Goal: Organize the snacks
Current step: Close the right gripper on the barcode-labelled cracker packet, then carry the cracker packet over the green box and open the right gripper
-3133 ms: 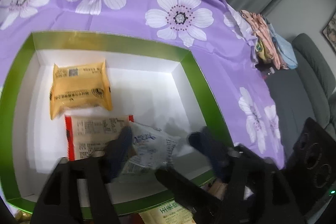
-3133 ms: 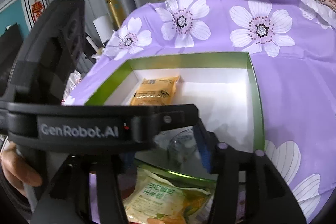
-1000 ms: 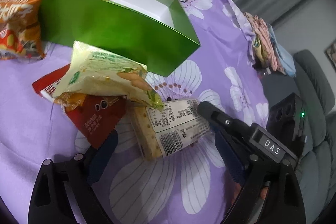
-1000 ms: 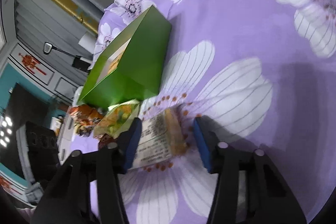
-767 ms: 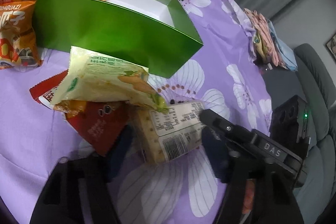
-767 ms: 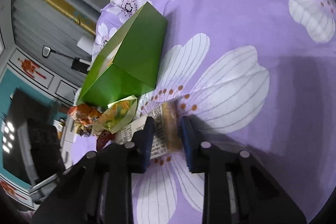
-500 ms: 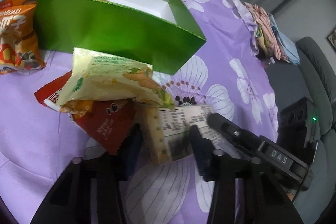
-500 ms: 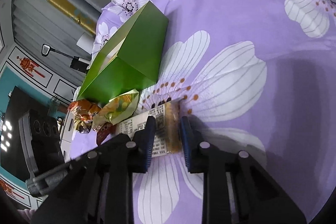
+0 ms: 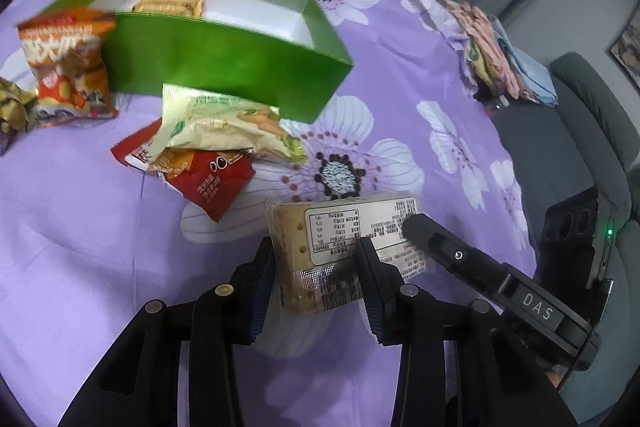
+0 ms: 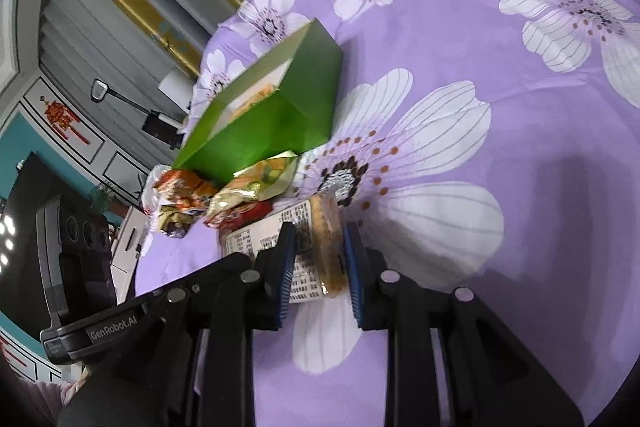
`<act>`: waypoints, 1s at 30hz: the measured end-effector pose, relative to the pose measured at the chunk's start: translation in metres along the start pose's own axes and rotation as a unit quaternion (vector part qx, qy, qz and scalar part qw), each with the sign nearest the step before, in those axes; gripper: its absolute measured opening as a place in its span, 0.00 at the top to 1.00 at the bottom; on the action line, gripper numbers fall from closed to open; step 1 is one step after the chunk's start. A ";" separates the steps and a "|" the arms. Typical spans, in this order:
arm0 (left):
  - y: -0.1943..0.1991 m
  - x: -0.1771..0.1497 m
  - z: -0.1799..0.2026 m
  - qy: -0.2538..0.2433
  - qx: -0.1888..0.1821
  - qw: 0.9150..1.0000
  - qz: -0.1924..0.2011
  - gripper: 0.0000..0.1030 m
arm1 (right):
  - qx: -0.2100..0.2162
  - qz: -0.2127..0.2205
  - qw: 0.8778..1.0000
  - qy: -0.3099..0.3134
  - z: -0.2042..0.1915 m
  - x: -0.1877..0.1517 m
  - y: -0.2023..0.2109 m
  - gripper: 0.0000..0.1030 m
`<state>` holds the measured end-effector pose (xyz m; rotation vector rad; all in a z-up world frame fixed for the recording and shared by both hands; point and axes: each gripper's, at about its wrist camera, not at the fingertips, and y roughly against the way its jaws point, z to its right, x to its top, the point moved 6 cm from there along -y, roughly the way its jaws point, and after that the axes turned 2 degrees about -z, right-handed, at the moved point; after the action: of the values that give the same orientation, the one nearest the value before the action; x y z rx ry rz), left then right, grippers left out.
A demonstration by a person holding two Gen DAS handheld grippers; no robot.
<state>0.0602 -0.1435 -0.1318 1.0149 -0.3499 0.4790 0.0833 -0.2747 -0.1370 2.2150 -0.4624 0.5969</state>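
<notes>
Left gripper (image 9: 316,259) & right gripper (image 10: 318,247), jaws just closed, both clamp the clear-wrapped rectangular cracker pack (image 9: 344,247) near the green open cardboard box (image 9: 224,67); pick-up step, next: carry into box.

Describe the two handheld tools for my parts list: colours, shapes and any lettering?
Both tools are black plastic with cut-out frames, round silver rivets and blue ribbed pads. In the left wrist view, the left tool fills the foreground; the right tool's body reads "DAS", near a green light. In the right wrist view, the right tool is foremost; the left tool's body reads "GenRobot.AI".
</notes>
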 end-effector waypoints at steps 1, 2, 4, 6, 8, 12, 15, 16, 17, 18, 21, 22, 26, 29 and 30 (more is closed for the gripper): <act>0.004 0.000 0.002 -0.005 0.001 1.000 0.004 0.61 | 0.006 0.006 1.000 0.002 -0.002 0.000 0.003 0.76; 0.010 0.000 0.004 -0.013 0.002 1.000 0.011 0.61 | 0.010 0.012 1.000 0.005 -0.005 0.000 0.006 0.76; 0.019 0.004 0.007 -0.024 0.004 0.999 0.024 0.61 | 0.020 0.025 0.999 0.010 -0.011 0.002 0.010 0.76; 0.027 0.009 0.011 -0.032 0.006 0.999 0.039 0.61 | 0.028 0.039 0.999 0.018 -0.019 0.007 0.015 0.76; 0.033 0.014 0.014 -0.042 0.008 0.998 0.051 0.61 | 0.030 0.051 0.998 0.024 -0.025 0.012 0.018 0.77; 0.042 0.030 0.020 -0.060 0.011 0.995 0.075 0.61 | 0.035 0.066 0.997 0.032 -0.034 0.025 0.020 0.76; 0.046 0.042 0.019 -0.059 0.011 0.994 0.087 0.61 | 0.036 0.068 0.996 0.045 -0.042 0.037 0.017 0.76; 0.047 0.047 0.018 -0.057 0.011 0.994 0.091 0.61 | 0.036 0.069 0.996 0.052 -0.047 0.044 0.013 0.76; 0.049 0.051 0.016 -0.056 0.011 0.994 0.094 0.61 | 0.036 0.069 0.995 0.057 -0.049 0.048 0.012 0.76; 0.051 0.059 0.013 -0.053 0.012 0.994 0.100 0.61 | 0.038 0.069 0.995 0.061 -0.053 0.053 0.009 0.76; 0.057 0.073 0.006 -0.050 0.016 0.992 0.114 0.61 | 0.044 0.071 0.994 0.075 -0.064 0.067 0.000 0.76; 0.058 0.077 0.003 -0.049 0.018 0.992 0.117 0.61 | 0.047 0.071 0.993 0.078 -0.068 0.073 -0.006 0.76; 0.061 0.099 -0.009 -0.045 0.026 0.990 0.128 0.61 | 0.056 0.072 0.992 0.083 -0.078 0.091 -0.020 0.76; 0.061 0.116 -0.017 -0.049 0.032 0.989 0.134 0.61 | 0.059 0.075 0.992 0.087 -0.083 0.104 -0.033 0.76; 0.060 0.123 -0.021 -0.049 0.034 0.989 0.134 0.61 | 0.060 0.073 0.992 0.089 -0.084 0.108 -0.038 0.76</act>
<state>0.1329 -0.0723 -0.0387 1.0652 -0.5649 0.6886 0.1689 -0.2011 -0.0503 2.2278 -0.5102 0.9129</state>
